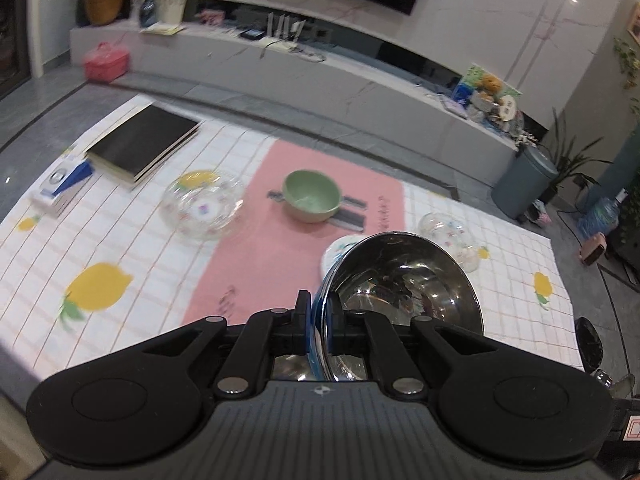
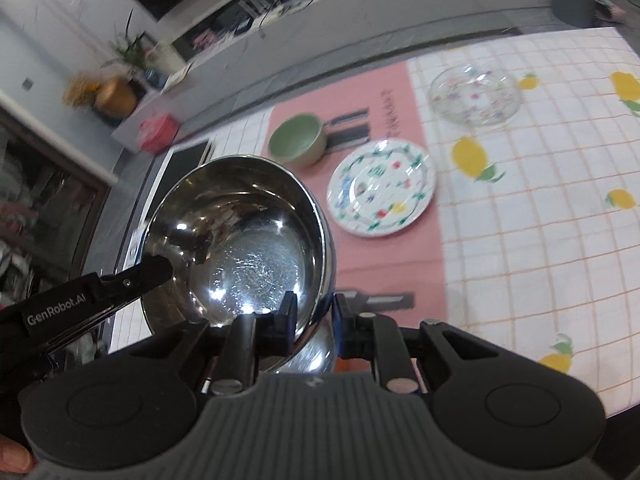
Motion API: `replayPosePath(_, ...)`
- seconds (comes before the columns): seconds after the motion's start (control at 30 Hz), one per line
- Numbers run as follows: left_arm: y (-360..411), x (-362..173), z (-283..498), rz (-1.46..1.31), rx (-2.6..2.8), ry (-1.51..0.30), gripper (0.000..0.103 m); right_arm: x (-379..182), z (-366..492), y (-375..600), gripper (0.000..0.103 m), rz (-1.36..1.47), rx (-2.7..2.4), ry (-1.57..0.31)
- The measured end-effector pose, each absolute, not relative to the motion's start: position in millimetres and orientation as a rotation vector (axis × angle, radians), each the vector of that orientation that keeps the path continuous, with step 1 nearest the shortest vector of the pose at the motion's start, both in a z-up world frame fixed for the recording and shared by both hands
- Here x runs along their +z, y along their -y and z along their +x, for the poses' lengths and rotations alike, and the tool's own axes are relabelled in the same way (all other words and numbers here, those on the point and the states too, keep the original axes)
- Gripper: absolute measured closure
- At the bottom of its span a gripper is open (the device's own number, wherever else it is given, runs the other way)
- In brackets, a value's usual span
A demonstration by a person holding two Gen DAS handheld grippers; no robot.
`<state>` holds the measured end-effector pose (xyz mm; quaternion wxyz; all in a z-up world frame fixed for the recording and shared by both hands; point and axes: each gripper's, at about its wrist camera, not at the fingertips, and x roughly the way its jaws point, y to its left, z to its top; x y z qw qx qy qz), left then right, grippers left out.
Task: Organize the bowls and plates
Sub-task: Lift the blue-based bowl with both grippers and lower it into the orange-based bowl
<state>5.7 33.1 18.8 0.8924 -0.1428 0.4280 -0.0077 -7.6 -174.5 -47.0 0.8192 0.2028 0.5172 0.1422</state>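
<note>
**Steel bowl held by its rim between two grippers, above the table**

The steel bowl [image 1: 404, 280] hangs clear of the tablecloth [image 1: 100, 240], tilted so that its shiny inside faces both cameras. The left gripper [image 1: 319, 312] is closed almost completely, its jaws pinching the bowl's thin rim, one pad inside and one outside. The right gripper [image 2: 314, 316] is clamped on the rim at another spot, its jaws a little wider apart but plainly pressing the wall between them. In the right wrist view the left gripper's fingers [image 2: 154, 270] show at the bowl's far-left edge, so the two holds sit well apart around the rim.

The bowl looks light, stiff and hard, not likely to break if it drops, though it would clatter and could chip what lies beneath. Its polished wall is probably slippery and curves away from the pads, so a rim pinch can slide or let the bowl swing; two holds on opposite parts of the rim steady it better than one.

Below it on the pink mat [image 2: 380, 264] stand a green bowl [image 2: 296, 140] and a flowered plate [image 2: 382, 188]. A glass plate [image 2: 474, 94] and a second glass dish [image 1: 202, 204] lie on the checked cloth; these are the fragile ones. The green bowl seems a fitting partner for nesting or grouping.
</note>
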Motion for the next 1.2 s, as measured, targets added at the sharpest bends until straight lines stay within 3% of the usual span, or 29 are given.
replayPosePath(0.43, -80.0, -44.1, -11.0, -0.444, 0.035, -1.051, 0.097, -92.7, -6.4, 139.3, 0.087, 0.361, 0.283, -1.247)
replayPosePath(1.2, -73.7, -74.4, -8.1, -0.339, 0.045, -1.123, 0.098, -120.1, 3.3, 121.5, 0.090, 0.265, 0.256, -1.281)
